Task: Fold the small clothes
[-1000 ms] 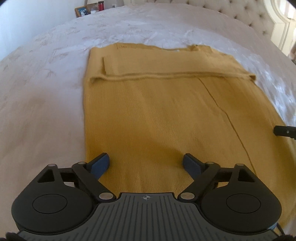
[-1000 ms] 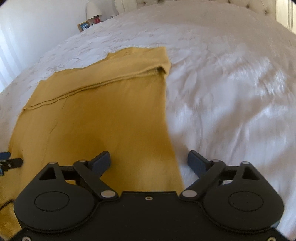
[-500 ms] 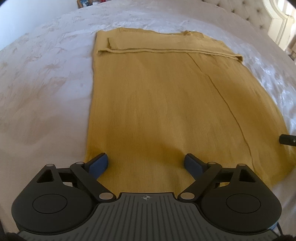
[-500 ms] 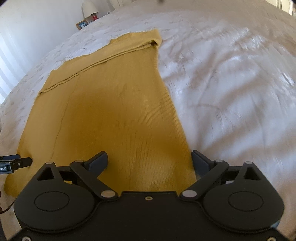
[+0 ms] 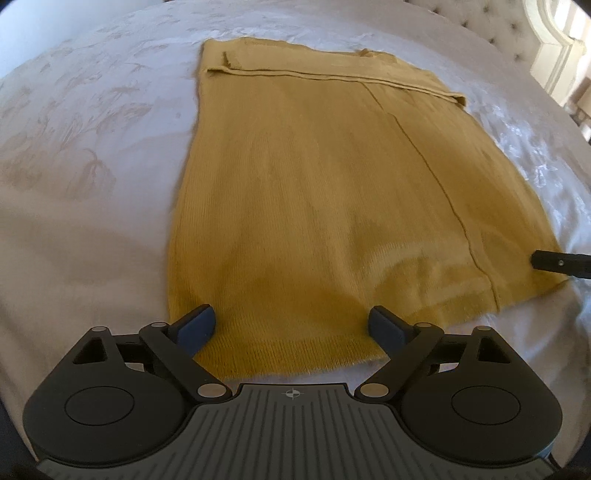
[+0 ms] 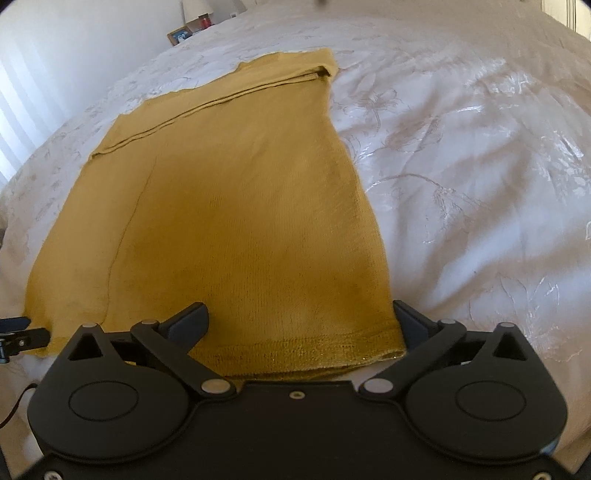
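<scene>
Sunlit white floral bedspread [image 6: 461, 155], tufted headboard [image 5: 491, 26].

Open white bedspread [image 6: 480, 177] lies right of the right hand-held gripper [image 6: 301, 317] and left of the left hand-held gripper [image 5: 291, 325]. Ahead, only the flat mustard garment [image 5: 332, 184]; picture frame [image 6: 180, 35] and tufted headboard [image 5: 491, 26] stand far beyond.

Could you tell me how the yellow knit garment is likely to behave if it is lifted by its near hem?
The yellow knit garment would probably droop: it lies limp and flat on the bedspread. Its folded far edge suggests it creases easily.
</scene>
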